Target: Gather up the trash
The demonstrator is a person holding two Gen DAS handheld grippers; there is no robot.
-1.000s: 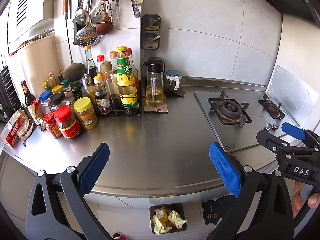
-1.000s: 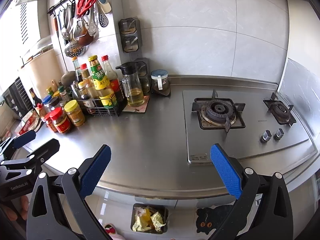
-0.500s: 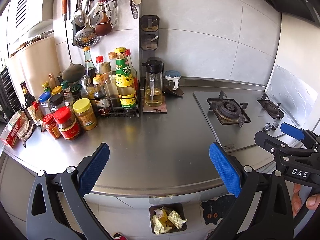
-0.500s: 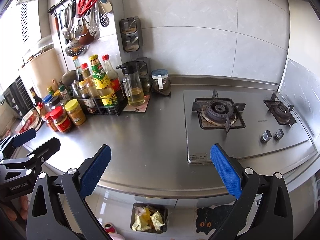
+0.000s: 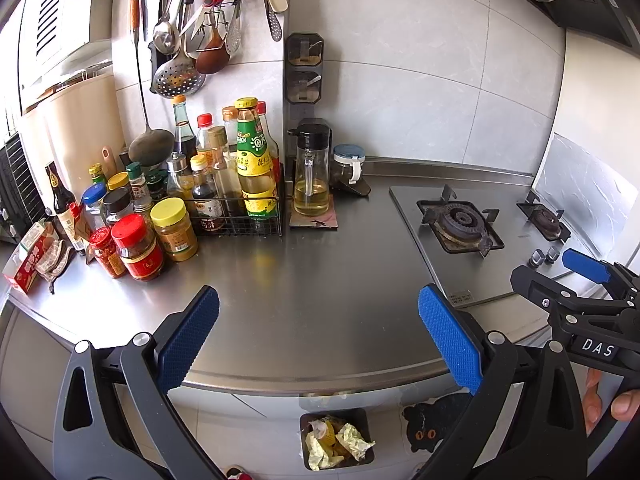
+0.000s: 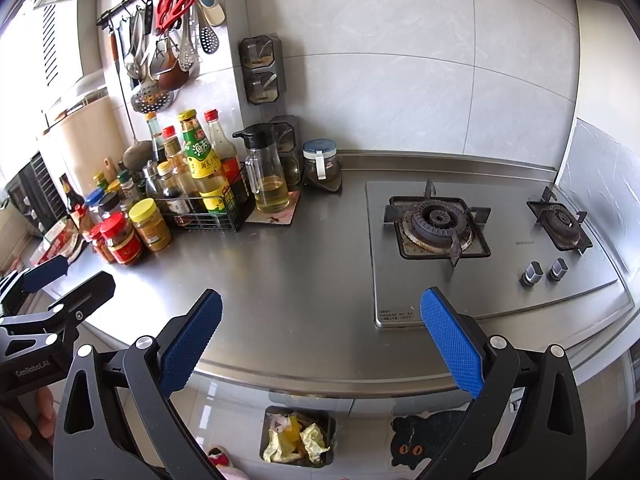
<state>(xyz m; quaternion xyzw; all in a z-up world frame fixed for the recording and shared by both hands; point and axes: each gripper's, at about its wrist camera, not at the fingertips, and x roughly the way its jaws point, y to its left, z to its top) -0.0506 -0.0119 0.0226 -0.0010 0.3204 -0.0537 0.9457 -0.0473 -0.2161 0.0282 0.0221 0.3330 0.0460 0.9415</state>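
Bin (image 5: 338,440) on floor, crumpled yellowish paper (image 5: 352,440), perhaps wrappers

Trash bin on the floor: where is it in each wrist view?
Left wrist: trash bin at bottom centre, below the counter edge, crumpled paper inside.
Right wrist: trash bin at bottom, just left of centre, below the counter edge.
Shared landmark: black cat mat on the floor, directly right of the bin in both.

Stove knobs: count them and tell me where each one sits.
2. Both sit side by side at the stove's front edge, between the two burners: the left knob and the right knob. None looks hidden.
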